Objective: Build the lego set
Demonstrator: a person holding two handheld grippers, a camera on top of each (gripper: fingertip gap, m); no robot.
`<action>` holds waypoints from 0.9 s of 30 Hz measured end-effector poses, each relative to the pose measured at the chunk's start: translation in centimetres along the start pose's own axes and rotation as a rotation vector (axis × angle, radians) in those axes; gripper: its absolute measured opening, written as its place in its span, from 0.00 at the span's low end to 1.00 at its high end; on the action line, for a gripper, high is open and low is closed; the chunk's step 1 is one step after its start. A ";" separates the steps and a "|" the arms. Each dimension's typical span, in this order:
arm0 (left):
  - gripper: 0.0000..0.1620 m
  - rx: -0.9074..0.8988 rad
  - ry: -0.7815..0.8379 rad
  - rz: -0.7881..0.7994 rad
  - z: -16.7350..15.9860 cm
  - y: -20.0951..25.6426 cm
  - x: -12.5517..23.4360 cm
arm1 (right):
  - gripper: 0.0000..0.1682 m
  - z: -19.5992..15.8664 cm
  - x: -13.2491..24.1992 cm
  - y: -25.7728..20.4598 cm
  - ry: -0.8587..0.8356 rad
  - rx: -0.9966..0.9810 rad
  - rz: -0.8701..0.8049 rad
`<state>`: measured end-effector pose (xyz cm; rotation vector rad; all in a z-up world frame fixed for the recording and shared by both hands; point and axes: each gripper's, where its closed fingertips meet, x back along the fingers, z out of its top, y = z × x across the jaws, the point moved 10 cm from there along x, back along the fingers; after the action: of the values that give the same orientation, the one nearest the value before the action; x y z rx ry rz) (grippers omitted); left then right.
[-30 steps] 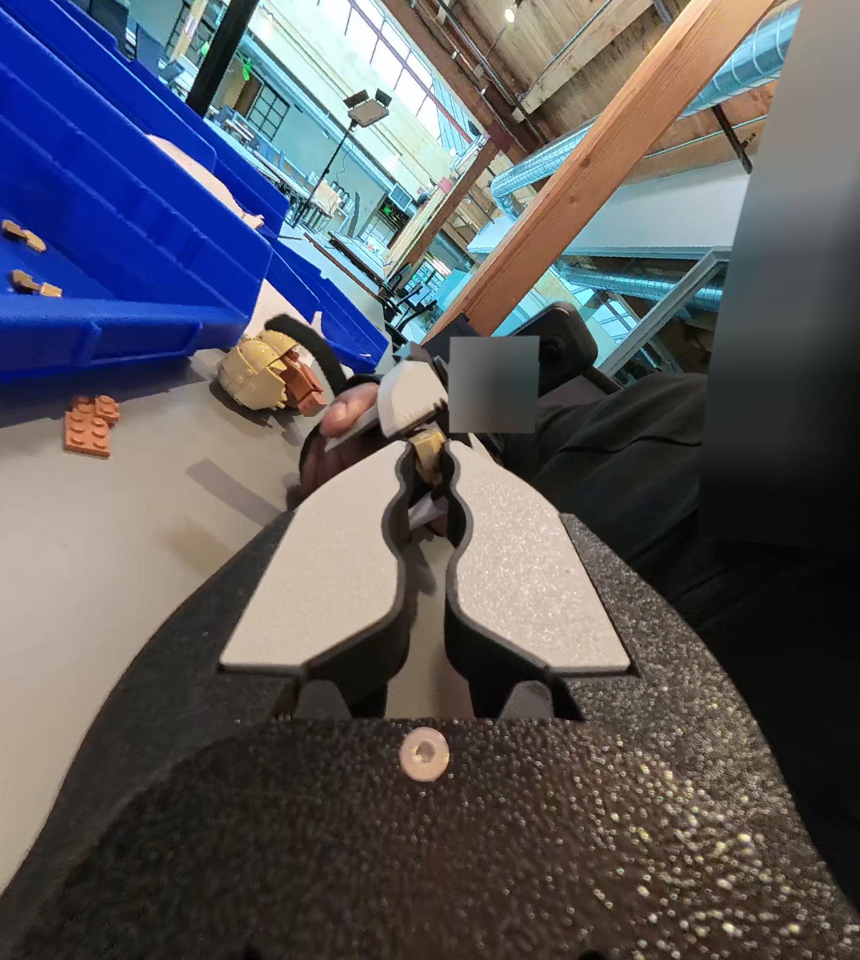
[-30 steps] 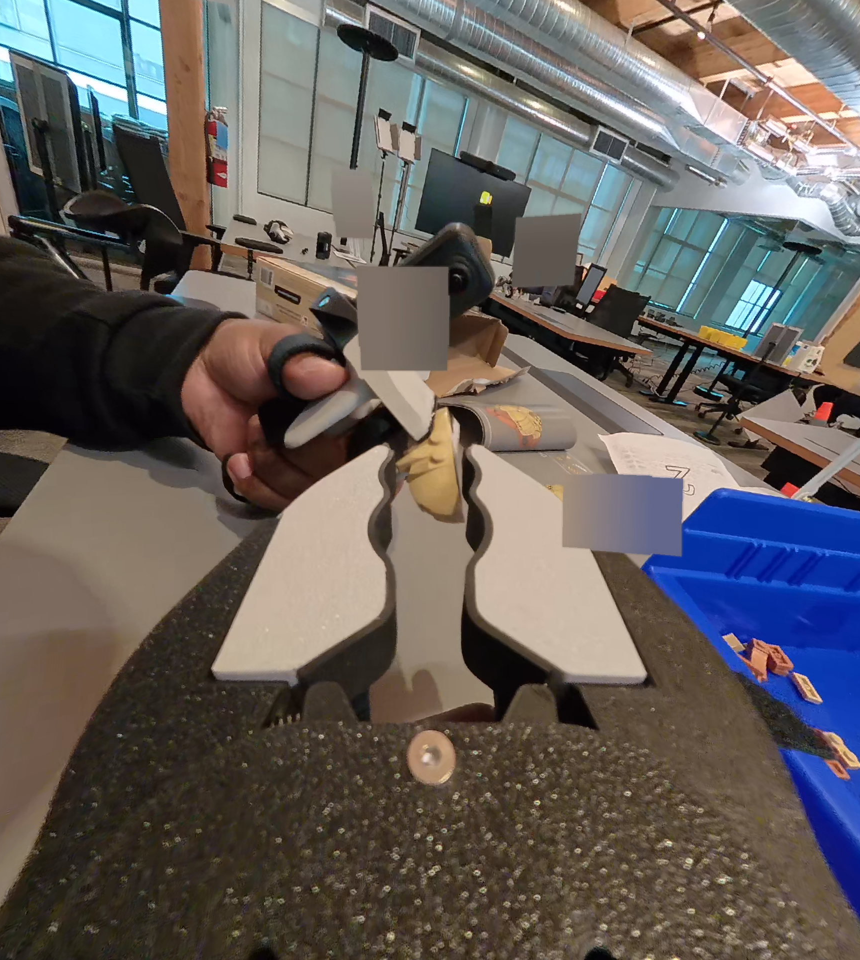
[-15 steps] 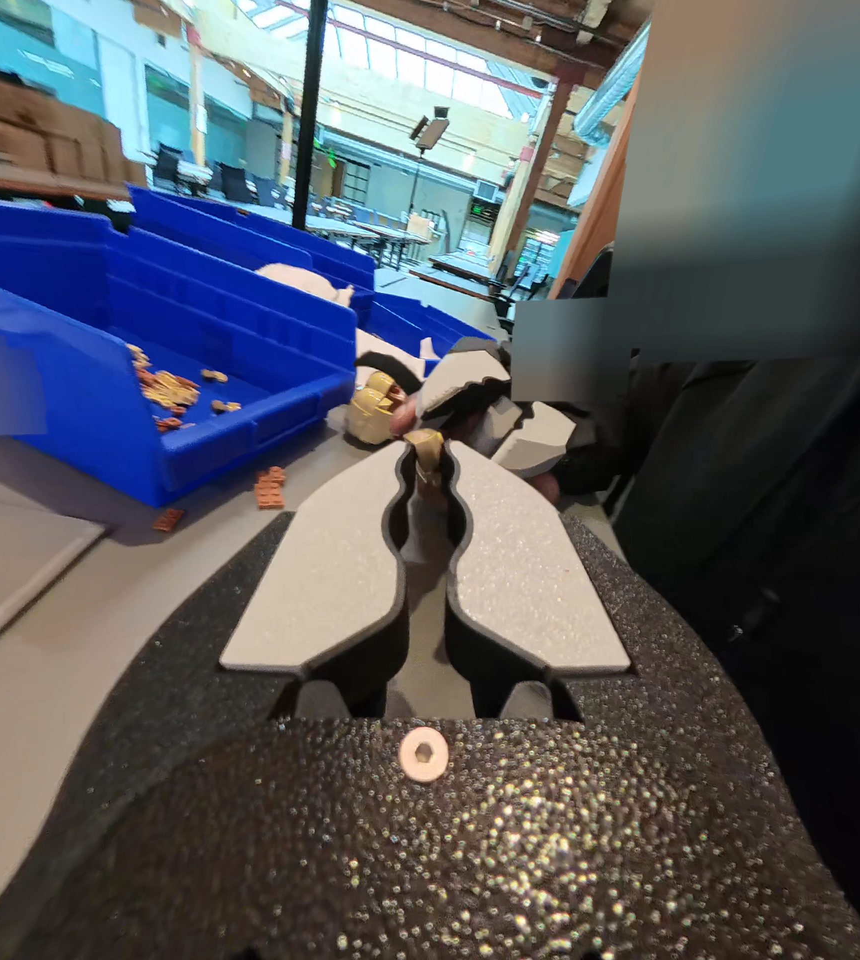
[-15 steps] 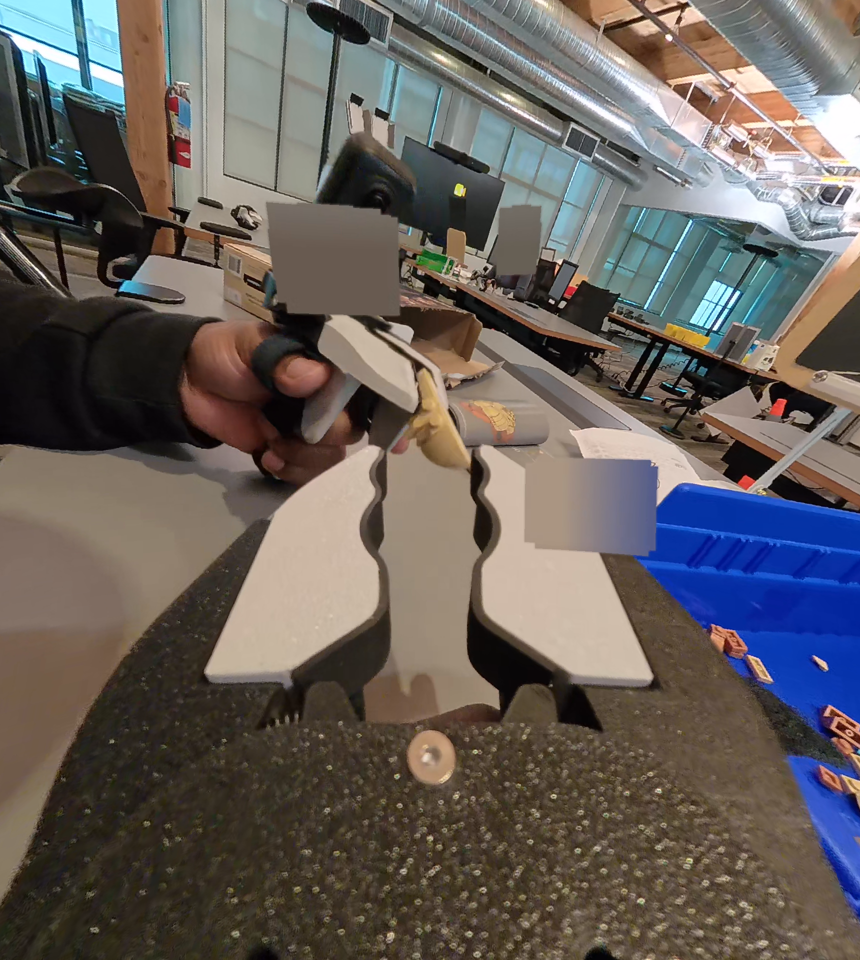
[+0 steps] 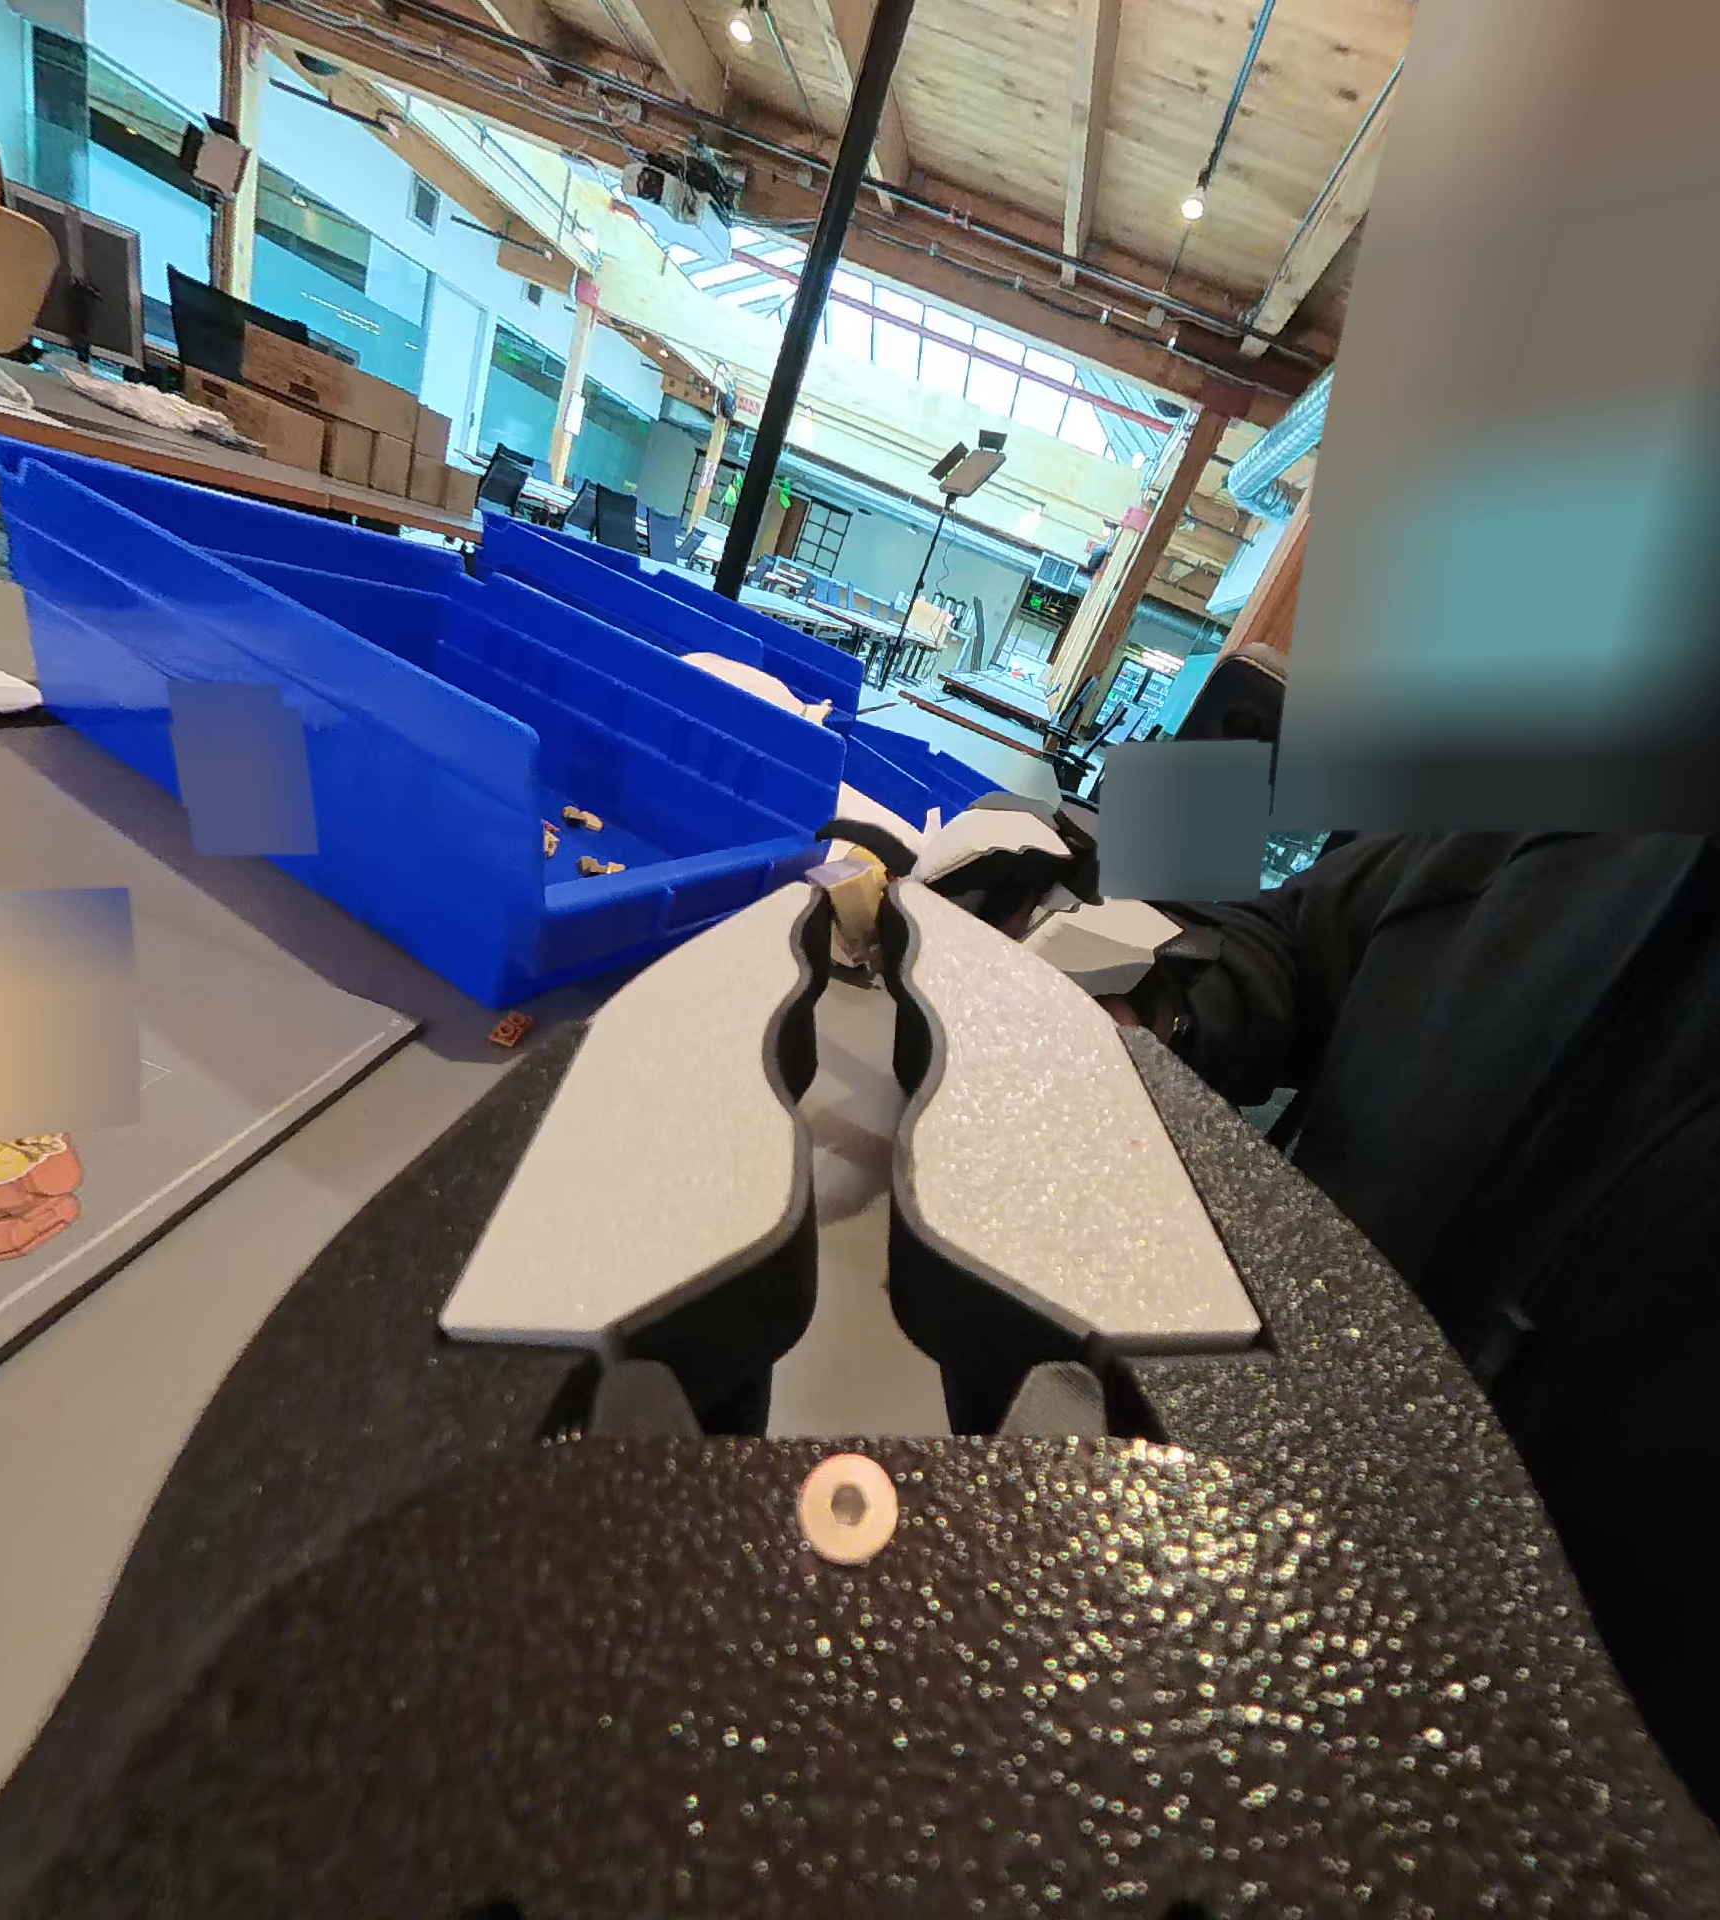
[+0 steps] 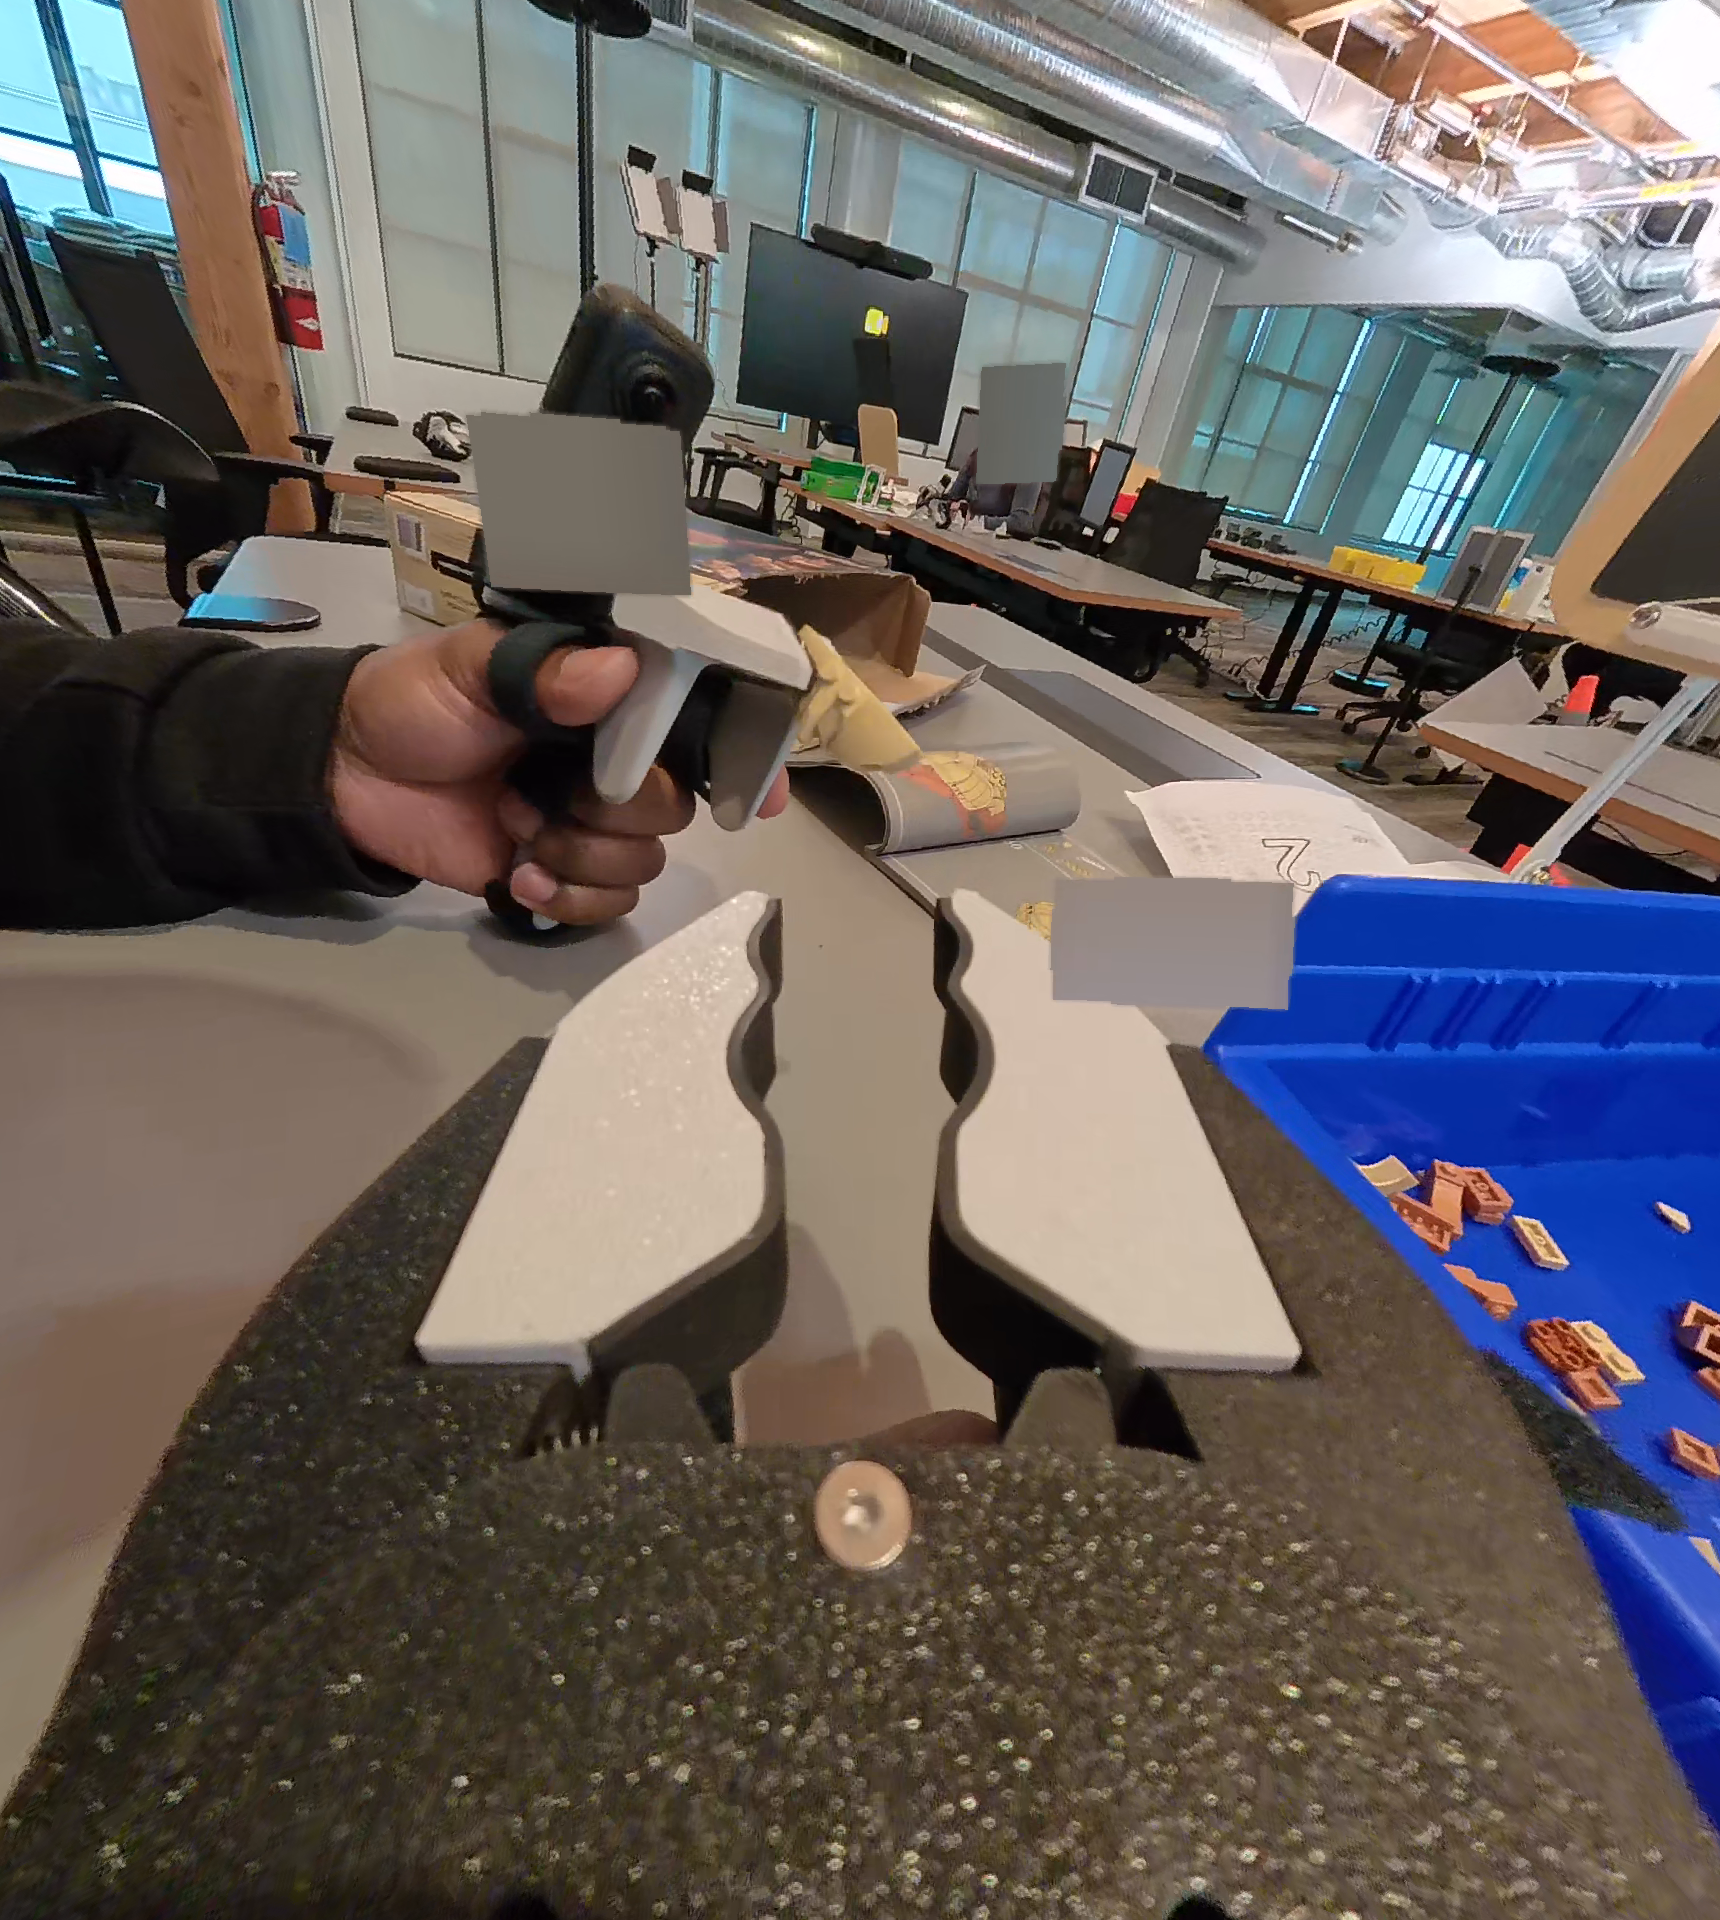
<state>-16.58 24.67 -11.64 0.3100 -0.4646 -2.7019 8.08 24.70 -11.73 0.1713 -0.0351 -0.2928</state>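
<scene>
My left gripper (image 5: 854,902) is shut on a small tan lego assembly (image 5: 851,914) and holds it above the grey table. In the right wrist view a hand holds this left gripper (image 6: 796,681) at the upper left, and the tan assembly (image 6: 851,712) sticks out from its tips. My right gripper (image 6: 858,914) is open and empty, its jaws wide apart, a short way below and in front of the assembly. The right gripper also shows in the left wrist view (image 5: 1043,883), just behind the assembly.
A blue bin (image 6: 1458,1039) with several brown and tan bricks (image 6: 1562,1340) stands at my right. More blue bins (image 5: 420,790) hold tan pieces (image 5: 581,826). A brown brick (image 5: 511,1029) lies loose. An instruction booklet (image 6: 970,795), a paper sheet (image 6: 1251,831) and a cardboard box (image 6: 420,561) lie farther off. The grippers' ends are close to 7 centimeters from one another.
My right gripper has let go of the tan assembly, opened wide and drawn back. My left gripper keeps the assembly and has lifted away and levelled out.
</scene>
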 end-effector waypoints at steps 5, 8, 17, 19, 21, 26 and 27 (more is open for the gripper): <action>0.06 -0.006 -0.018 -0.005 -0.1 0.1 -0.2 | 0.16 0.0 0.0 0.4 0.003 -0.039 0.001; 0.06 -0.008 -0.024 -0.007 -0.1 0.1 -0.3 | 0.16 0.0 0.1 0.6 0.008 -0.064 0.001; 0.06 0.011 -0.014 -0.007 -0.1 -0.1 -0.2 | 0.16 0.0 0.1 0.7 0.010 -0.071 0.005; 0.06 0.010 -0.015 -0.007 -0.1 -0.1 -0.2 | 0.16 0.0 0.1 0.7 0.010 -0.064 0.003; 0.06 0.008 -0.015 -0.006 -0.1 0.0 -0.2 | 0.16 0.0 0.1 0.5 0.010 -0.054 0.002; 0.06 0.005 -0.013 -0.002 -0.1 0.0 -0.2 | 0.16 0.1 0.1 0.1 0.009 -0.014 -0.006; 0.06 0.004 -0.011 -0.001 -0.1 0.0 -0.2 | 0.16 0.1 0.1 0.1 0.008 -0.005 -0.007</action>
<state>-16.39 24.71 -11.68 0.2964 -0.4736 -2.7050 8.18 24.71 -11.66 0.1681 -0.0261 -0.2992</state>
